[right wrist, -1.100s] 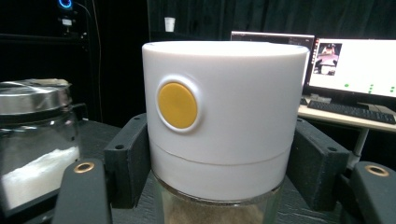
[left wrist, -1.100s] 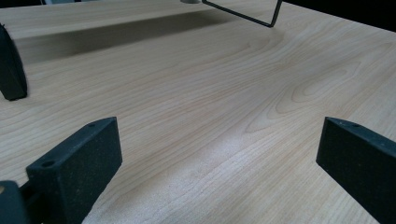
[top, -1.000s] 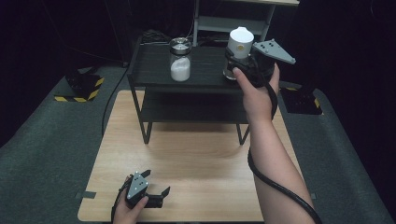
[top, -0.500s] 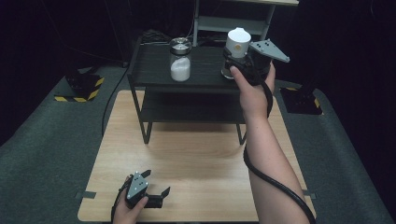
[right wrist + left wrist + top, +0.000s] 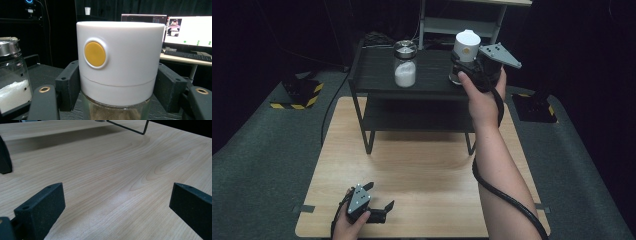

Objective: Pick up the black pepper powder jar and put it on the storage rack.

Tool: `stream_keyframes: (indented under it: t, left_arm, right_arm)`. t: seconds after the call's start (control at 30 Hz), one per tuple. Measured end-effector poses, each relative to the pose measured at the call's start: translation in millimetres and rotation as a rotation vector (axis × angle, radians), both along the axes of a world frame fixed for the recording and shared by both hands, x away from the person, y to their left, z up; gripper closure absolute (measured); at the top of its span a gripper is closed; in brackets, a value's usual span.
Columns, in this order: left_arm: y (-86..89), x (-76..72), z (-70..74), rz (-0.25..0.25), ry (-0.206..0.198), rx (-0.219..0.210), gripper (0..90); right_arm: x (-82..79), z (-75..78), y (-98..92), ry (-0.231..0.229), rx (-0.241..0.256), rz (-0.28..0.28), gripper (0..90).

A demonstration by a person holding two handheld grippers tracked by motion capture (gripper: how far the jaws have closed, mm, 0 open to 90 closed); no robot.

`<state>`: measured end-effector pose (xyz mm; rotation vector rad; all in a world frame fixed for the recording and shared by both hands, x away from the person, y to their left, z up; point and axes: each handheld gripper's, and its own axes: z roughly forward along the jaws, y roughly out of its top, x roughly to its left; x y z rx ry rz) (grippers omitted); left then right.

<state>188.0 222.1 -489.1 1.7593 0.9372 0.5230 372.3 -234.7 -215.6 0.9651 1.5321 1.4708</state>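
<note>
Snugly, right hand-held gripper [image 5: 117,92] clamps smooth white-capped cylindrical jar [image 5: 118,62].

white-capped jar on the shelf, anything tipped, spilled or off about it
Nothing stands out. The white-capped jar stands upright on the black shelf, with the right gripper closed around it just under the cap. No spill shows around it.

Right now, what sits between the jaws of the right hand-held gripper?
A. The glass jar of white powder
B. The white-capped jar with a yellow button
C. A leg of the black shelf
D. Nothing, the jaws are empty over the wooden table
B: in the right gripper view the two black jaws of the right hand-held gripper press either side of the white-capped jar; the glass jar of white powder stands apart beside it.
</note>
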Motion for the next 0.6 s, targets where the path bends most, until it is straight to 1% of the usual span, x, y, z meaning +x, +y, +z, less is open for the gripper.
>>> stream_keyframes:
  t: [0.17, 0.37, 0.43, 0.47, 0.5, 0.53, 0.57, 0.6]
  left_arm:
    - [0.4, 0.0, -0.4, -0.002, 0.000, -0.003, 0.4]
    - [0.5, -0.3, -0.6, -0.002, -0.002, -0.004, 0.4]
    - [0.4, -0.2, -0.5, -0.002, -0.002, -0.004, 0.4]
    - [0.4, -0.2, -0.5, -0.002, -0.002, -0.004, 0.4]
    - [0.3, -0.1, -0.3, -0.003, -0.001, -0.002, 0.4]
    - [0.4, 0.0, -0.3, -0.004, -0.001, -0.002, 0.4]
    - [0.4, 0.0, -0.3, -0.004, -0.001, -0.002, 0.4]
    - [0.4, 0.0, -0.3, -0.004, -0.001, -0.002, 0.4]
  right_arm:
    - [0.7, -0.1, 0.1, 0.002, 0.006, -0.001, 30.2]
    - [-1.1, 1.7, 1.2, 0.002, -0.006, -0.005, 29.2]
    - [-1.5, 0.3, -0.2, -0.011, -0.004, 0.002, 25.5]
    - [-1.5, 0.3, -0.2, -0.011, -0.004, 0.002, 25.5]
    - [-0.4, 0.4, -3.3, -0.013, -0.001, 0.022, 19.9]
    - [-0.6, 0.9, -3.0, -0.012, -0.005, 0.020, 17.1]
    - [-0.6, 0.9, -3.0, -0.012, -0.005, 0.020, 17.1]
    - [-1.0, 0.9, -2.9, -0.013, -0.003, 0.020, 13.8]
